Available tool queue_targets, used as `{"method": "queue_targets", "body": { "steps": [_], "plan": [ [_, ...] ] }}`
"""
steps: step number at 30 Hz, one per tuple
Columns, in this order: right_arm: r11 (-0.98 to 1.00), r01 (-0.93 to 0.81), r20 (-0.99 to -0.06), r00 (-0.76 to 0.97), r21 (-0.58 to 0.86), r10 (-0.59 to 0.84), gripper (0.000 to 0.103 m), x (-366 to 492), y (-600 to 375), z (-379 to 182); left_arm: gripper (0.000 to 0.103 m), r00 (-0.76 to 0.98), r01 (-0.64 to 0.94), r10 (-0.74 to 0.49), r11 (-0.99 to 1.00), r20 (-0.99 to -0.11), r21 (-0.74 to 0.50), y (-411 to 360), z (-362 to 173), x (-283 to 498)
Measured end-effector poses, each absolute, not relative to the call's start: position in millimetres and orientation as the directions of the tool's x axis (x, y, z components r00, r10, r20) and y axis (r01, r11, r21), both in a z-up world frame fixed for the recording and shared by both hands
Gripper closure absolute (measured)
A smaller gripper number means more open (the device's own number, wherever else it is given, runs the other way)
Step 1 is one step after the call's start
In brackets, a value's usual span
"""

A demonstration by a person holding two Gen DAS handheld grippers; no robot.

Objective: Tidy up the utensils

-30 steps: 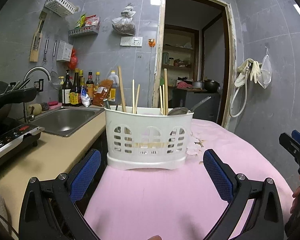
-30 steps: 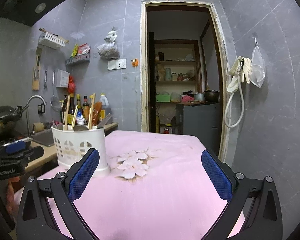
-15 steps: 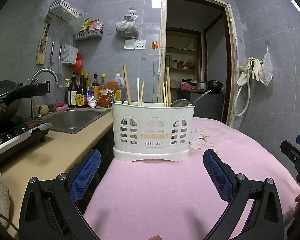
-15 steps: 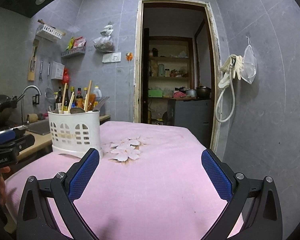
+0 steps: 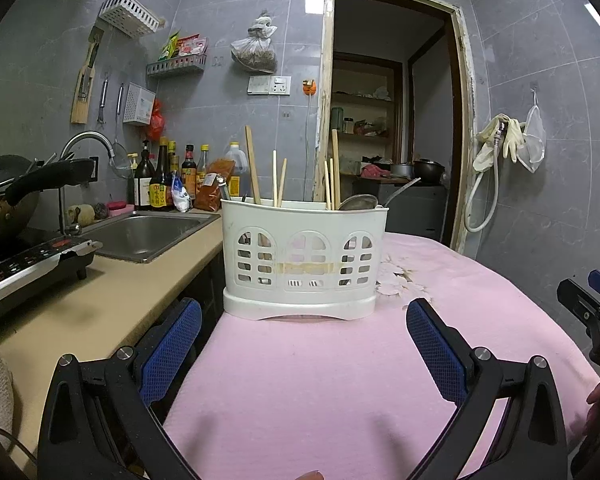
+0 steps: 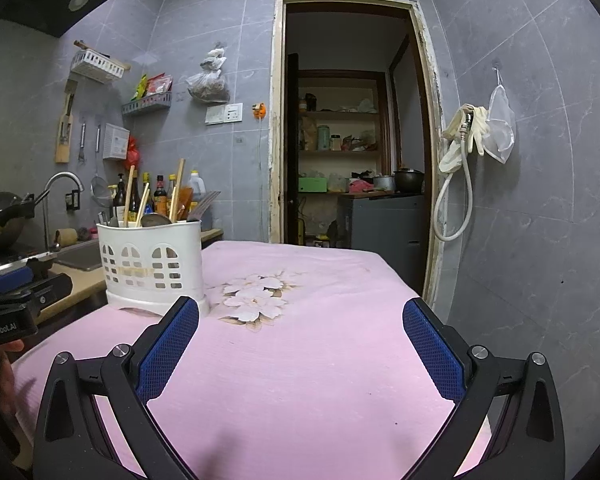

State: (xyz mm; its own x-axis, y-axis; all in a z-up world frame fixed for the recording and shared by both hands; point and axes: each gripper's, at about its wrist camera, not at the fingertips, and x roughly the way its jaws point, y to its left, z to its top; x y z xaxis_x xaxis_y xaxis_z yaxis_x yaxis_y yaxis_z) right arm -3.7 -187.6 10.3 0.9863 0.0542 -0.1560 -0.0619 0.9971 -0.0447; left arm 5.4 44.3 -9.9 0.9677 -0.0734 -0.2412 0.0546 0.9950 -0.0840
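Note:
A white plastic utensil caddy [image 5: 302,262] stands upright on the pink tablecloth [image 5: 320,380]. It holds several wooden chopsticks [image 5: 253,170] and a metal spoon [image 5: 358,202]. It also shows in the right wrist view [image 6: 152,266], at the left. My left gripper [image 5: 304,350] is open and empty, low over the cloth, facing the caddy and short of it. My right gripper [image 6: 300,350] is open and empty, over the cloth to the right of the caddy. Each gripper shows at the edge of the other's view.
A beige counter [image 5: 100,300] with a steel sink [image 5: 148,234], an induction cooker [image 5: 28,264] and a wok [image 5: 4,200] lies left of the table. Sauce bottles [image 5: 160,184] line the back wall. A doorway [image 6: 352,140] opens behind the table.
The left gripper has lowered and drawn back a little, so the caddy sits higher and farther. The right view has swung so the caddy looks larger and nearer. Both grippers stayed open.

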Motion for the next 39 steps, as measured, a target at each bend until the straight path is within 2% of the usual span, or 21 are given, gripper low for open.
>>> {"method": "queue_targets", "body": {
  "steps": [39],
  "plan": [
    [0.997,-0.063,-0.166,0.985,-0.037,0.056,0.0,-0.2,-184.3,9.9,0.002,0.966,0.049,-0.07,0.995,-0.25,-0.09,48.8,-12.1,7.4]
  ]
}}
